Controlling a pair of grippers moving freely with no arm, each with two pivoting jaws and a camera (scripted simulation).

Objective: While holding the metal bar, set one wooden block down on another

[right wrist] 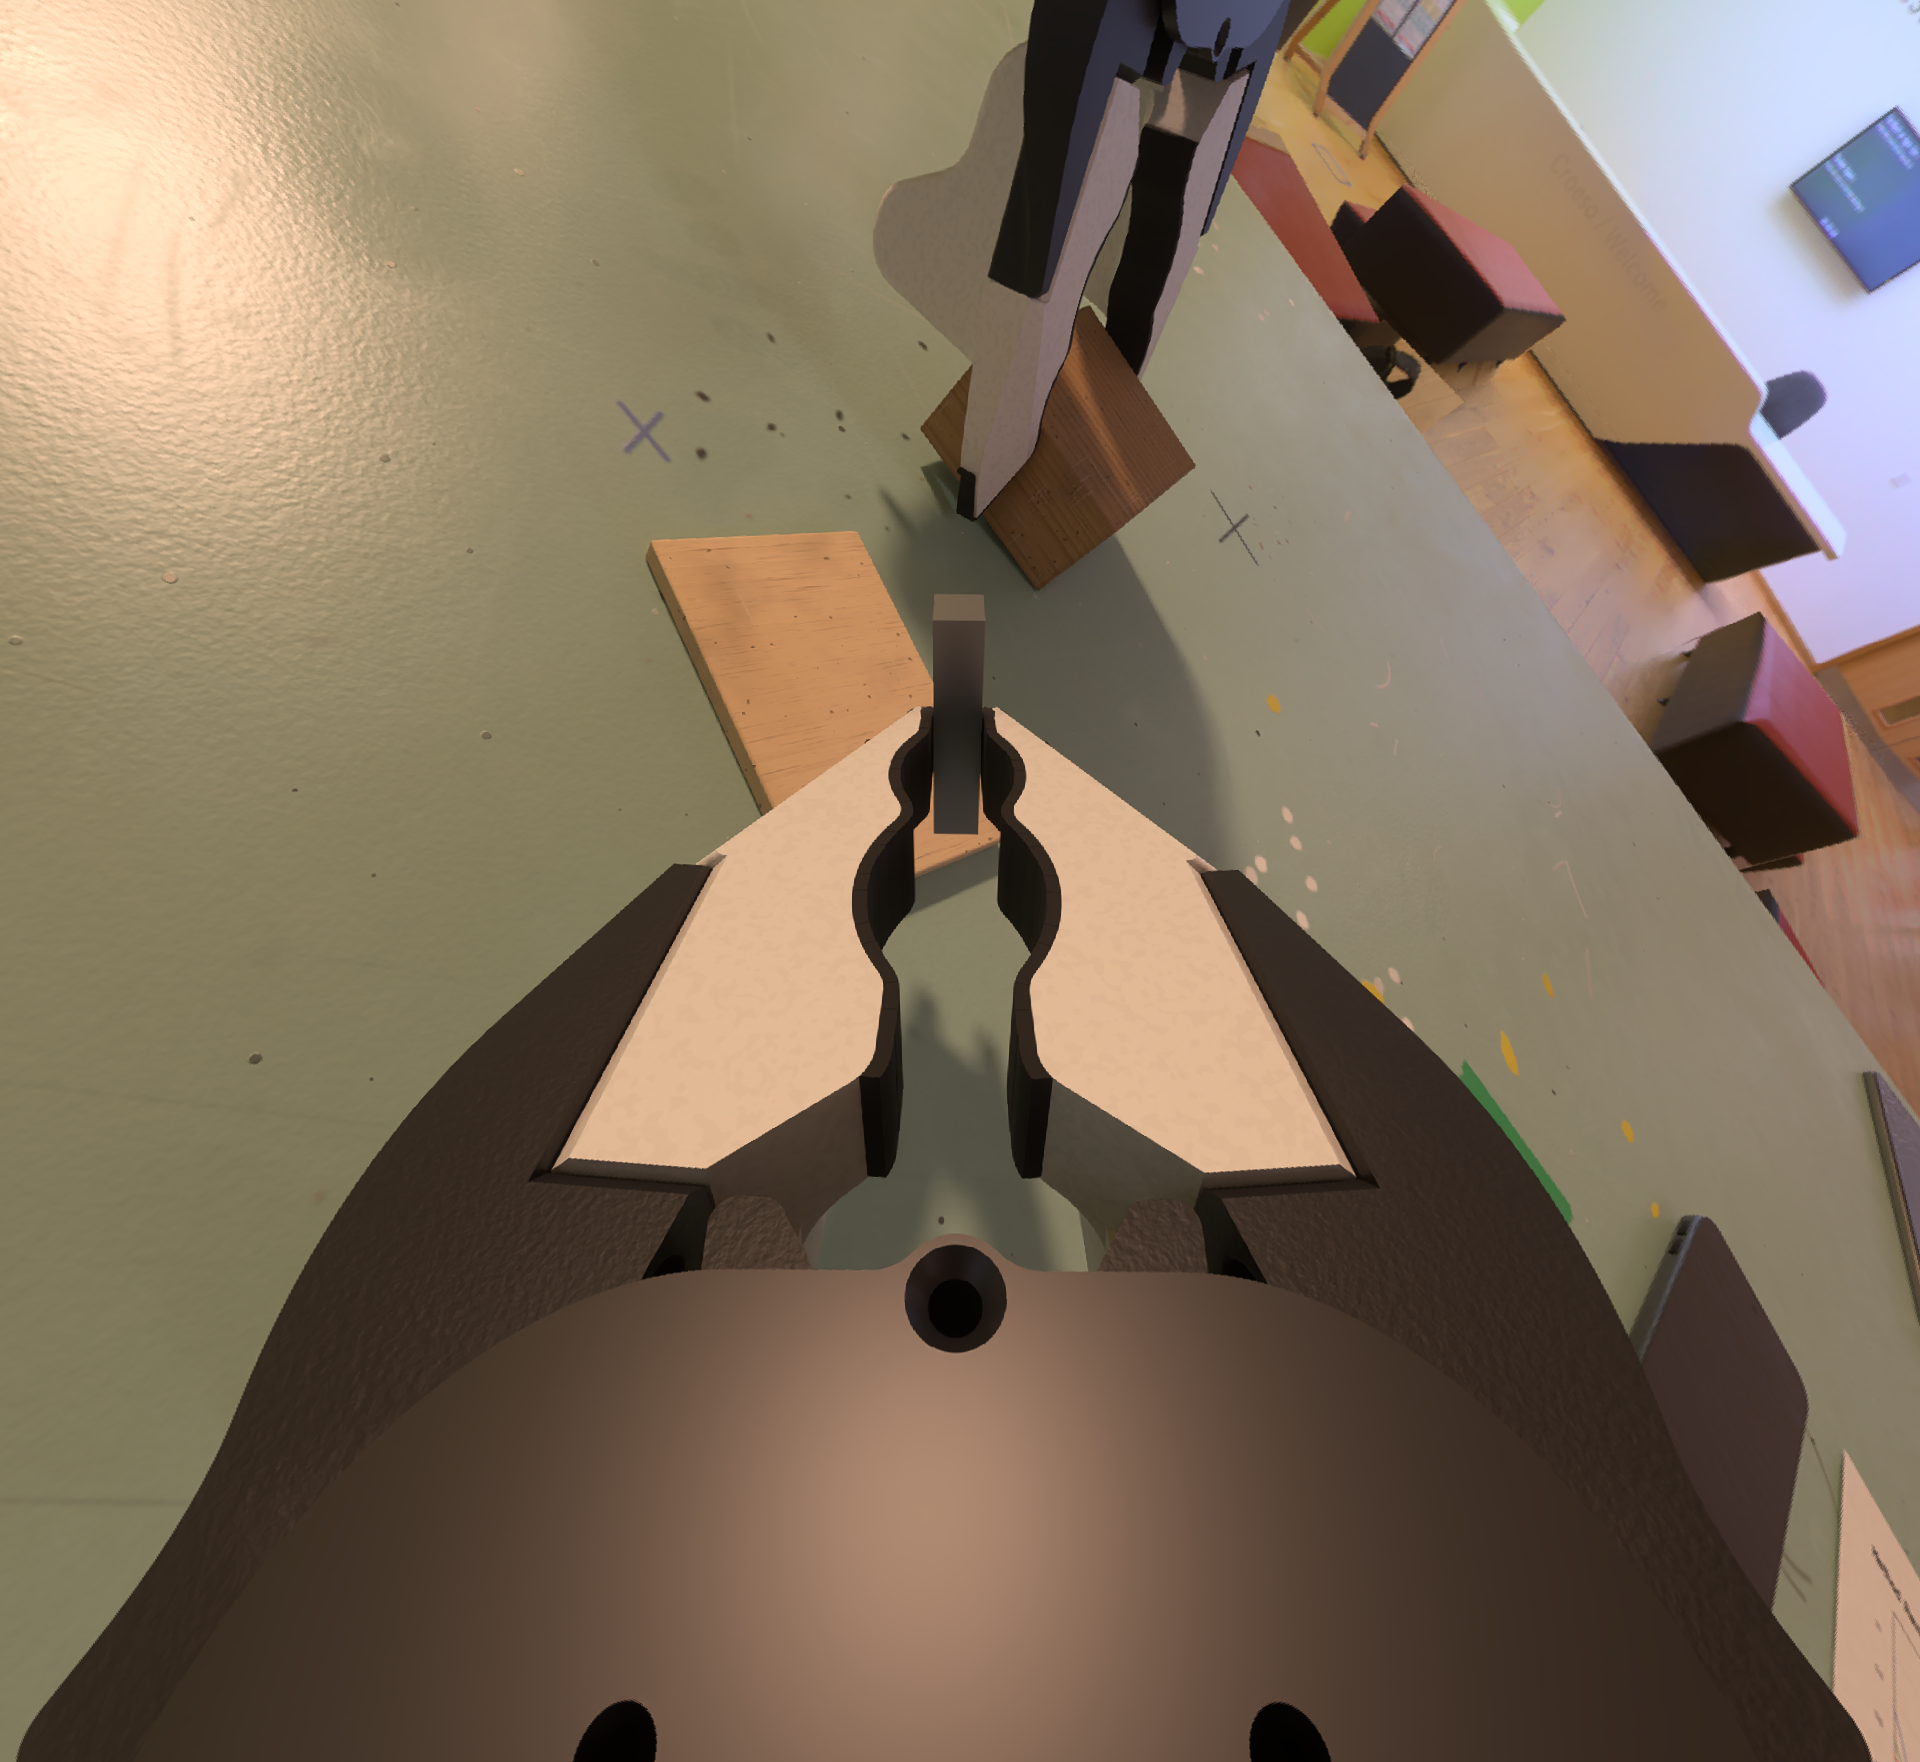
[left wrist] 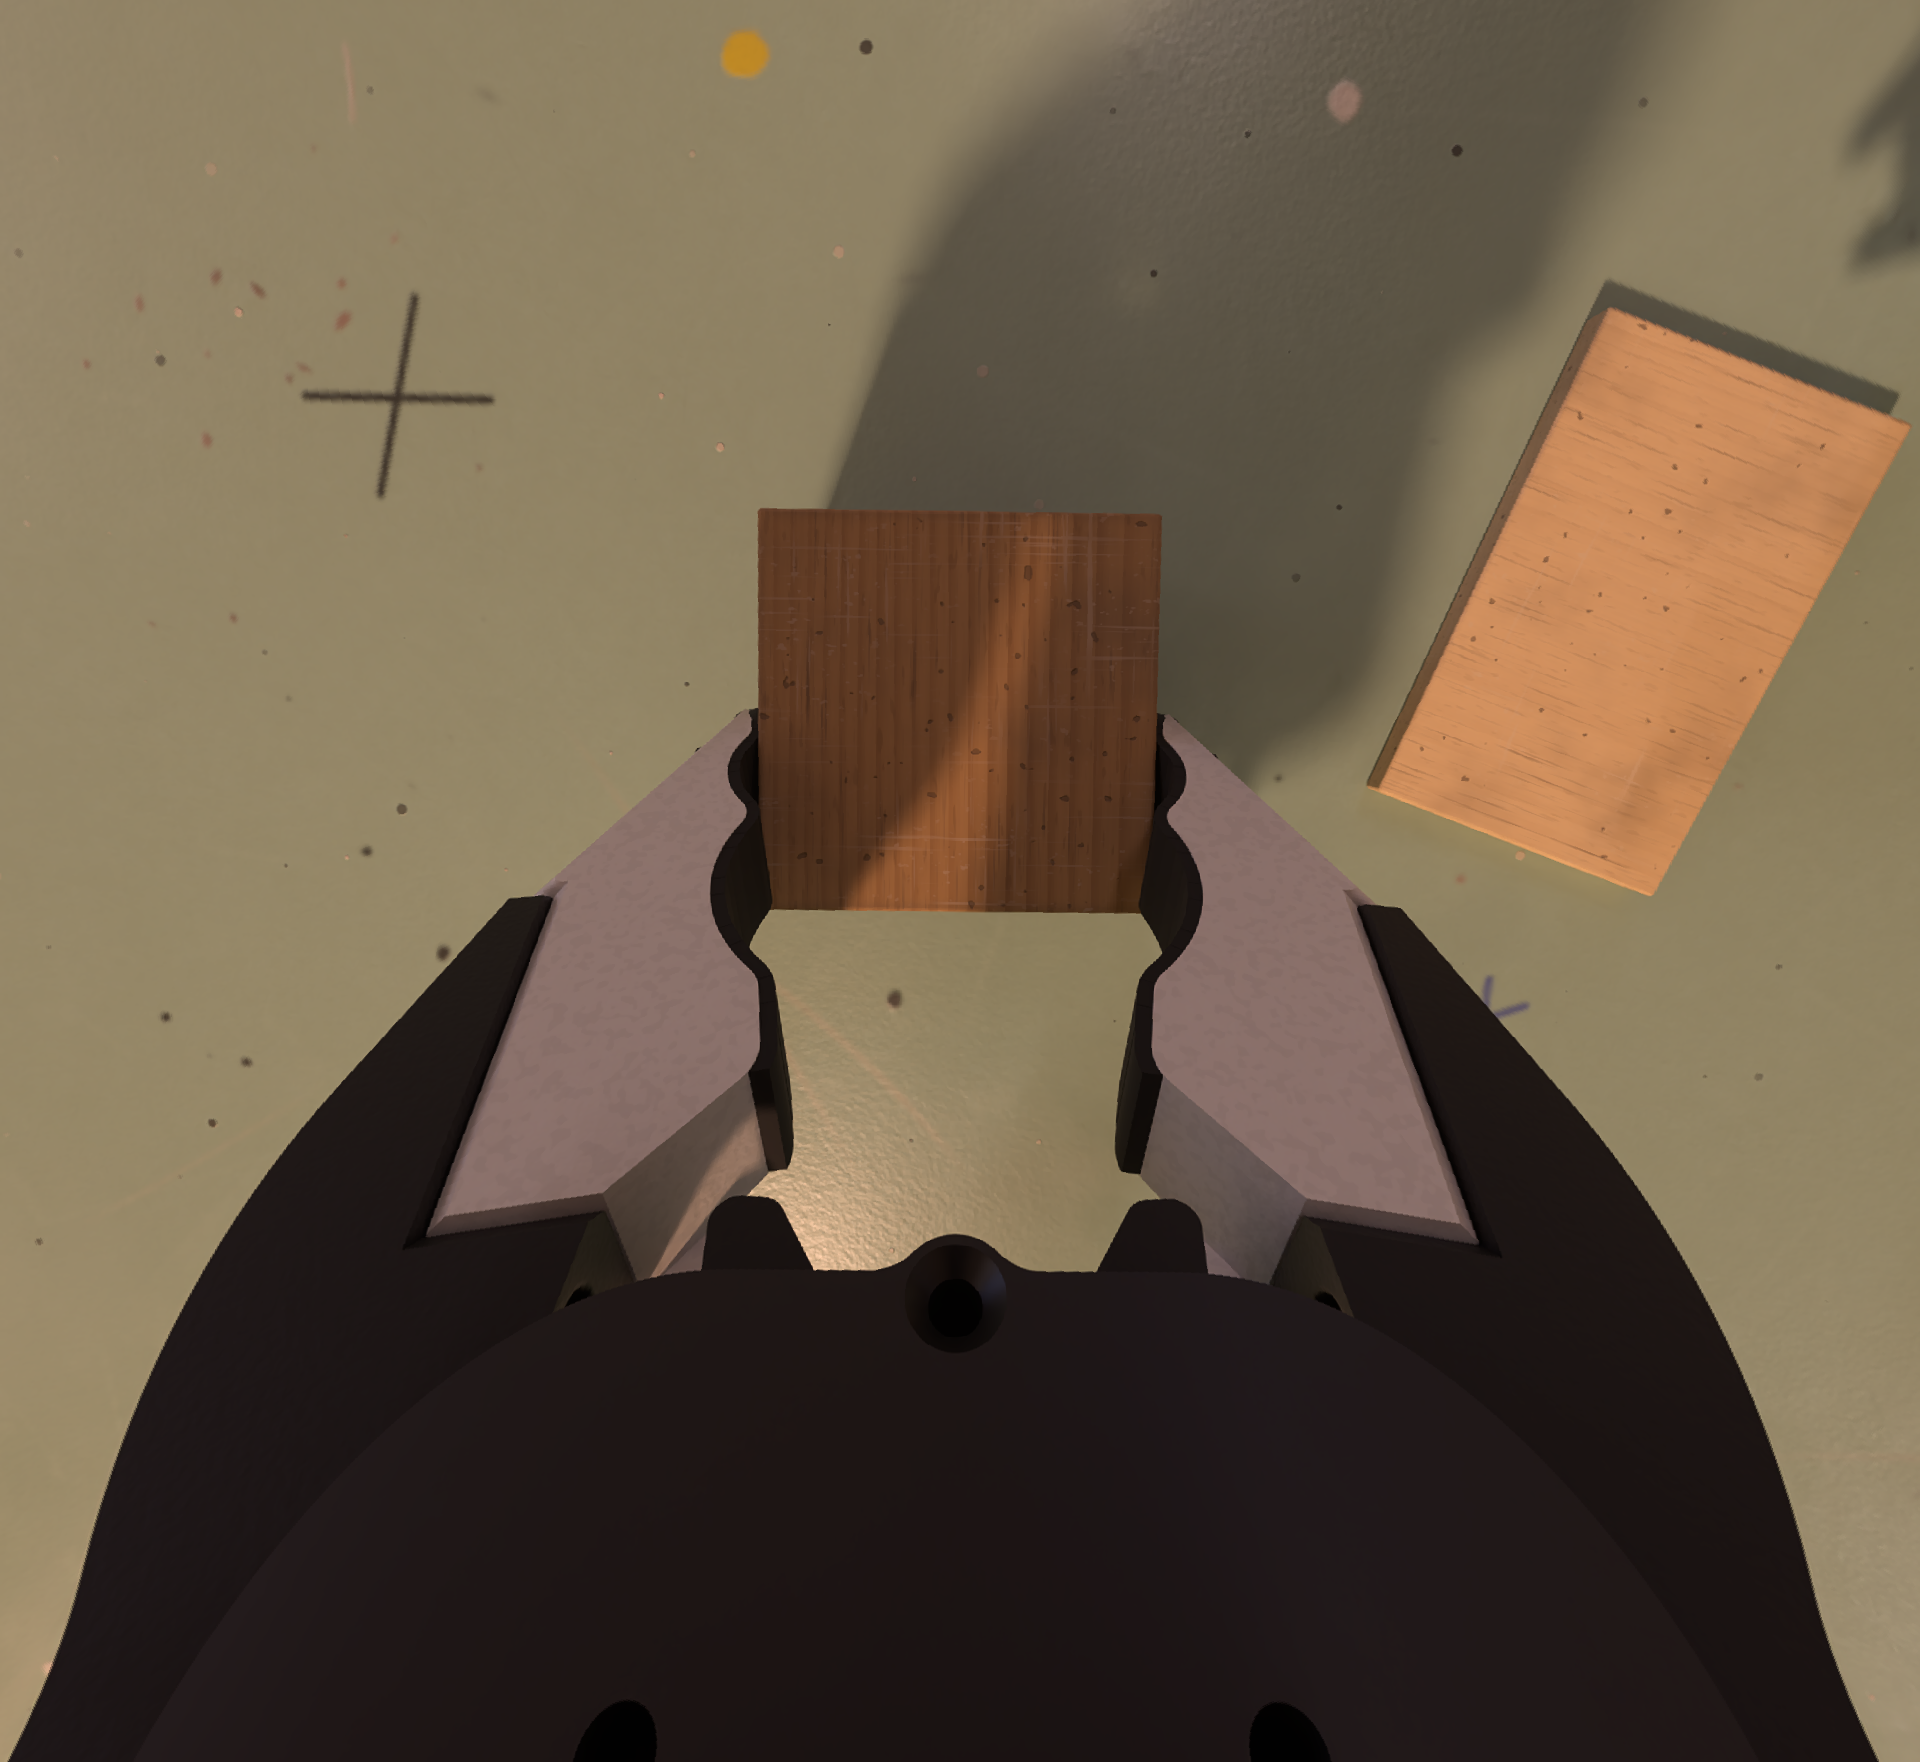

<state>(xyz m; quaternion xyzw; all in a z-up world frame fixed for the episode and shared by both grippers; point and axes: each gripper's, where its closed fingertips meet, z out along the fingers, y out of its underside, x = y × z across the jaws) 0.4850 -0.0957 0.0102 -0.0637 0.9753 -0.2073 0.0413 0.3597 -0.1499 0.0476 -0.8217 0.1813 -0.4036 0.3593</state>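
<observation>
**Dark block gripped, pale slab waiting**

Left wrist view: the dark brown square wooden block [left wrist: 958, 710] is clamped by its side faces between the left gripper [left wrist: 958, 756] fingers, opened to its width. It is judged rigid and light. The pale flat rectangular wooden slab [left wrist: 1642, 595] lies right of the fingers on the green worktop [left wrist: 520, 673].

Right wrist view: the grey metal bar [right wrist: 957, 715] is pinched near its lower end by the nearly closed right gripper [right wrist: 957, 767] fingers; it is judged smooth, possibly slippery.

Dark grained wooden block [left wrist: 958, 710], pale speckled wooden slab [left wrist: 1636, 606], dull grey metal bar [right wrist: 957, 715], faintly glossy, paint-flecked green table [left wrist: 312, 673]
</observation>
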